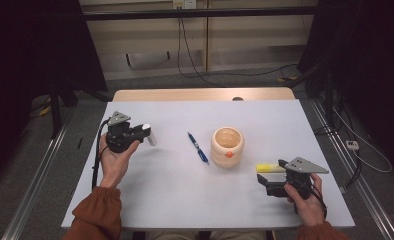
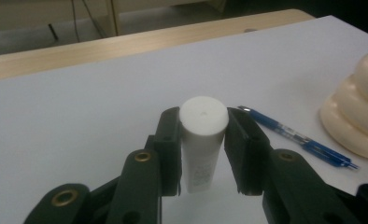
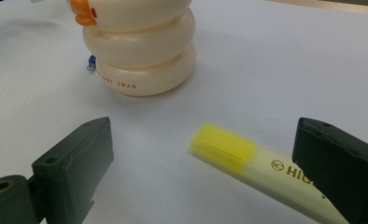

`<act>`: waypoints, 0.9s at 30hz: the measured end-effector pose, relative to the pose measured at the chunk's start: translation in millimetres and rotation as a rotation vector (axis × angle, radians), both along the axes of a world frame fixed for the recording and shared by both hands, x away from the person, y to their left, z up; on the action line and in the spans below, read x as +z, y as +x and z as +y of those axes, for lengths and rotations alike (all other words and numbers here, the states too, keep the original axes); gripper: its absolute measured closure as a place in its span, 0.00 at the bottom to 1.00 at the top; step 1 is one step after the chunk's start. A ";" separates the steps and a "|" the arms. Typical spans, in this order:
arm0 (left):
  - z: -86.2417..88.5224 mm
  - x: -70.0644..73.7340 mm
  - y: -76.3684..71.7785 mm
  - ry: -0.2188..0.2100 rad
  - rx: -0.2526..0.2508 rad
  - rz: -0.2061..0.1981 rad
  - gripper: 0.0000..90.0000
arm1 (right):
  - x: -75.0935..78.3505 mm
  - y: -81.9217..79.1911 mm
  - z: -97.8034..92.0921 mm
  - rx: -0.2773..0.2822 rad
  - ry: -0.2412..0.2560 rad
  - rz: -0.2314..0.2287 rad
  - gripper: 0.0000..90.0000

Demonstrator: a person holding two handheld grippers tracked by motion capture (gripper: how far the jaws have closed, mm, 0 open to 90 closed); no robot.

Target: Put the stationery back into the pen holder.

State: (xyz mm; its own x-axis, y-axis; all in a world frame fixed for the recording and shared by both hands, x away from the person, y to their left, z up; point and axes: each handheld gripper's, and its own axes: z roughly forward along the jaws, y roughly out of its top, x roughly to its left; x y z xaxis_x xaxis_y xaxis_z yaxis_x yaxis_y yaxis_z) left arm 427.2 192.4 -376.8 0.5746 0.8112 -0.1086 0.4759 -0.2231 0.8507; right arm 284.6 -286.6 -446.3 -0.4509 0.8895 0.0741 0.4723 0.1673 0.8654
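Observation:
My left gripper [image 1: 143, 133] [image 2: 202, 128] is shut on a white cylindrical tube [image 1: 148, 134] [image 2: 203, 115], held a little above the white table [image 1: 185, 190] at its left. My right gripper [image 1: 272, 173] [image 3: 205, 136] stands open at the right, its jaws wide on either side of a yellow highlighter [image 1: 269, 168] [image 3: 240, 153] that lies flat on the table. The highlighter's far end is hidden behind the right jaw. Between the grippers stands a cream ringed pot [image 1: 227, 146] [image 3: 140, 46] [image 2: 359, 112] with an orange mark, and a blue pen [image 1: 198, 147] [image 2: 294, 136] lies left of it.
The table's wooden far edge [image 1: 200, 94] runs behind the white top. Cables and dark stands sit on the floor around the table. Open tabletop lies in front of the pot and between the person's hands.

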 end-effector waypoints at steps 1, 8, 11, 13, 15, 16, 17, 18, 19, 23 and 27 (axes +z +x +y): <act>-0.5 1.2 -1.6 -0.001 -0.005 -0.007 0.75 | 0.0 -0.1 0.0 0.000 -0.001 -0.001 0.06; 1.6 3.8 -8.8 0.014 -0.034 0.008 0.75 | -0.1 -0.3 -0.2 0.000 -0.002 0.001 0.06; 5.7 7.5 -16.3 0.024 -0.046 0.004 0.75 | -0.4 -0.1 -0.5 -0.005 -0.001 0.002 0.06; 8.1 10.6 -21.9 0.007 -0.057 -0.004 0.75 | -0.4 0.0 -0.3 -0.007 -0.001 0.002 0.06; 9.1 13.7 -27.0 -0.017 -0.074 -0.012 0.75 | -0.3 -0.1 0.0 -0.004 -0.004 0.002 0.06; 8.4 15.3 -29.4 -0.025 -0.087 -0.018 0.75 | -0.1 -0.3 0.5 -0.005 -0.002 0.002 0.06; 7.1 16.6 -31.7 -0.036 -0.102 -0.026 0.75 | -0.1 -0.3 0.5 -0.003 -0.004 0.002 0.06; 5.4 17.9 -33.9 -0.046 -0.118 -0.031 0.75 | -0.1 -0.3 0.6 -0.002 -0.004 0.002 0.06; 3.5 19.4 -35.9 -0.046 -0.136 -0.035 0.75 | -0.1 -0.3 0.7 -0.001 -0.004 0.002 0.06; -8.0 24.1 -39.4 -0.069 -0.189 -0.051 0.75 | -0.1 0.2 0.5 -0.003 -0.001 0.001 0.06; -22.1 28.0 -40.5 -0.086 -0.232 -0.055 0.75 | -0.1 0.2 0.3 -0.001 0.000 0.001 0.06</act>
